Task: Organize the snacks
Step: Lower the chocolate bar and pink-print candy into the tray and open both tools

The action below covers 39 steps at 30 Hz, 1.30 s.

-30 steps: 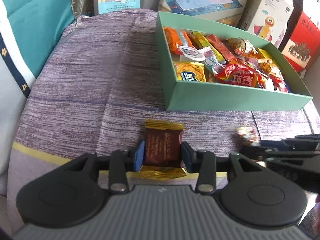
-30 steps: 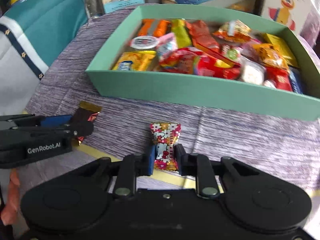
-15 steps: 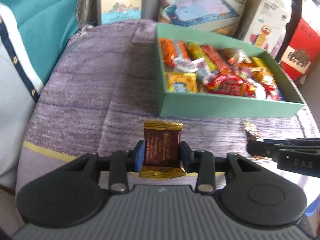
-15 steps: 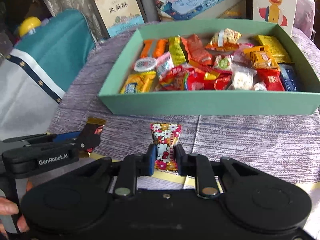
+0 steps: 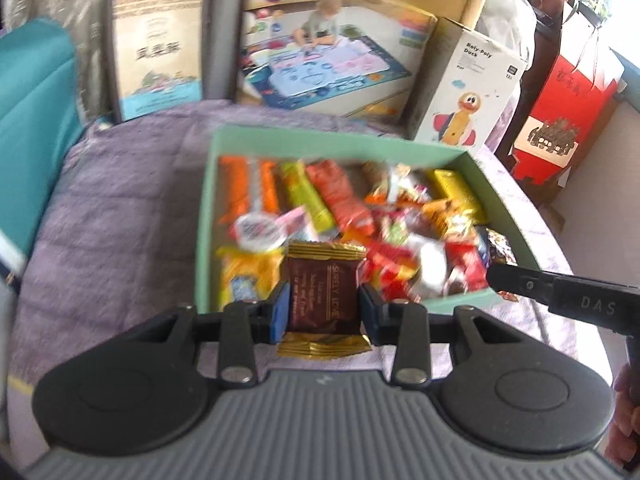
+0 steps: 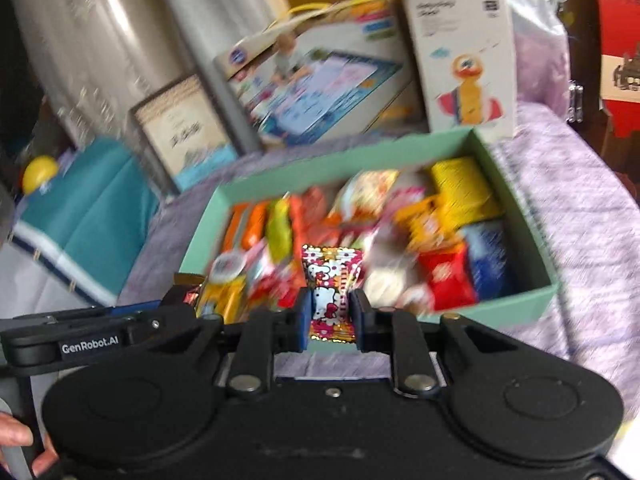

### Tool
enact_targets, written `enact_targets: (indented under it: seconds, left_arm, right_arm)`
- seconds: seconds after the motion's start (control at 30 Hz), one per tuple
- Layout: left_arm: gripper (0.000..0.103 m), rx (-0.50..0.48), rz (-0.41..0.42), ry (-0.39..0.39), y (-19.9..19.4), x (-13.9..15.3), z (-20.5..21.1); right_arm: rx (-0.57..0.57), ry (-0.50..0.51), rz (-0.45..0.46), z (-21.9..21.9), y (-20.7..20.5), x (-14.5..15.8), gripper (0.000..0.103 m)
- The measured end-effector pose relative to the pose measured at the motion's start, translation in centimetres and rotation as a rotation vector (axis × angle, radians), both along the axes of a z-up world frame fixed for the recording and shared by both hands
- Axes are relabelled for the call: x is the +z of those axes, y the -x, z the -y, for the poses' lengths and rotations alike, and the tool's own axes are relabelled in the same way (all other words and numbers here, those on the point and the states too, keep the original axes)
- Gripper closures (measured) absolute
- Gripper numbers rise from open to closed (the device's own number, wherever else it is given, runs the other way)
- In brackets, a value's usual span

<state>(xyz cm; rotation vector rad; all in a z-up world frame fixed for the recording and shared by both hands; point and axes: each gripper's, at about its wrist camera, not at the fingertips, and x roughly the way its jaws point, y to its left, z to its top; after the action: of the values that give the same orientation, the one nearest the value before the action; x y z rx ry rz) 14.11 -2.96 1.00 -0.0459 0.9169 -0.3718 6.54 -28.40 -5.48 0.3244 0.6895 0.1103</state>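
Observation:
My left gripper (image 5: 323, 312) is shut on a brown snack packet with gold ends (image 5: 322, 292), held in the air over the near edge of the green box (image 5: 204, 216). My right gripper (image 6: 330, 322) is shut on a pink-and-white cartoon candy (image 6: 330, 288), also lifted above the near wall of the green box (image 6: 548, 280). The box is full of several colourful snack packets. The right gripper's arm (image 5: 560, 296) shows at the right of the left wrist view, and the left gripper's arm (image 6: 100, 340) at the left of the right wrist view.
The box stands on a purple woven cloth (image 5: 112, 216). Behind it stand a framed box (image 5: 158, 52), a play-mat box (image 5: 332, 56), a duck toy box (image 5: 468, 92) and a red box (image 5: 560, 112). A teal cushion (image 5: 28, 120) lies at the left. Fingers (image 6: 16, 436) show at the lower left.
Both grippers have risen off the cloth with their snacks and moved forward, so the packets now hang over the box's near edge instead of in front of it.

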Motion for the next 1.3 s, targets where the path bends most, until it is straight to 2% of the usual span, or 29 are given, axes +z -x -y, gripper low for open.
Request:
enact_targets:
  seconds: [0.23,0.6,0.7,0.77,0.8,0.83,0.87,0.9,0.93,1.0,1.03,1.3]
  left_arm:
    - [0.066,-0.010,-0.028,0.005,-5.2,-0.5,5.0]
    - [0.066,-0.027,-0.052,-0.040,-8.9,-2.9,8.6]
    - [0.066,-0.030,-0.066,-0.055,-9.4,-3.7,9.1]
    - [0.063,-0.026,-0.073,-0.073,-9.7,-4.2,9.4]
    - [0.056,-0.021,-0.068,-0.089,-9.8,-4.4,9.5]
    - [0.037,-0.020,-0.064,-0.101,-9.8,-4.5,9.5]
    - [0.029,-0.005,-0.057,-0.118,-9.8,-4.6,9.5]
    - [0.013,0.012,-0.050,-0.134,-9.8,-4.6,9.4]
    - [0.001,0.027,-0.051,-0.145,-9.9,-4.7,9.2]
    - [0.001,0.044,-0.054,-0.138,-9.8,-4.4,8.7]
    - [0.001,0.044,-0.053,-0.136,-9.7,-4.2,8.4]
    - [0.000,0.064,-0.017,-0.141,-6.3,-2.5,5.8]
  right_arm:
    - [-0.053,-0.026,-0.003,4.0,-4.7,-0.2,0.083]
    - [-0.032,-0.026,-0.065,4.6,-10.4,-3.2,0.082]
    - [-0.022,-0.025,-0.078,4.5,-11.2,-3.9,0.079]
    - [-0.022,-0.032,-0.077,4.4,-11.5,-3.8,0.063]
    - [-0.023,-0.039,-0.072,4.4,-11.4,-3.8,0.044]
    - [-0.026,-0.044,-0.061,4.4,-11.2,-3.7,0.029]
    - [-0.040,-0.040,-0.047,4.5,-11.1,-3.6,0.025]
    - [-0.047,-0.036,-0.035,4.6,-10.9,-3.5,0.019]
    - [-0.046,-0.040,-0.033,4.7,-10.7,-3.3,0.009]
    - [-0.048,-0.055,-0.032,4.9,-10.3,-3.1,0.001]
    - [-0.049,-0.052,-0.023,4.9,-10.0,-2.9,0.000]
    - [-0.051,-0.050,-0.027,4.9,-7.3,-1.8,0.000]
